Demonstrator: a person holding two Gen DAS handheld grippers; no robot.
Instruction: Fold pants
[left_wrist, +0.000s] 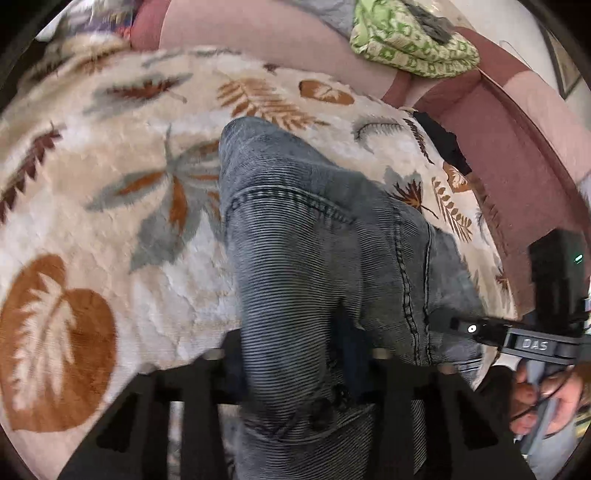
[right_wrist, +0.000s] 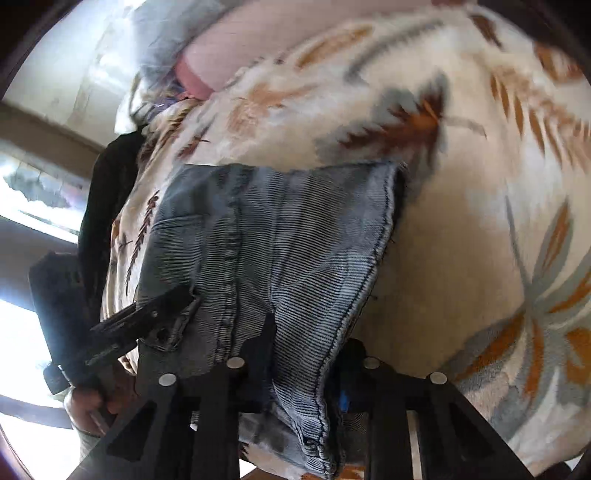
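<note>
pants (left_wrist: 303, 258): lower end cut off at the bottom edge of the left wrist view
left tool (left_wrist: 306, 373): fingertips buried in denim folds
right tool (right_wrist: 303, 354): fingertips hidden under the cloth
blanket (right_wrist: 461, 155): leaf print smeared by blur
hand (left_wrist: 546, 398): partly cut off at the right rim

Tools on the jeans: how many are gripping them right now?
2. The left tool pinches the jeans near the waistband; the right tool clamps a stitched edge.
</note>
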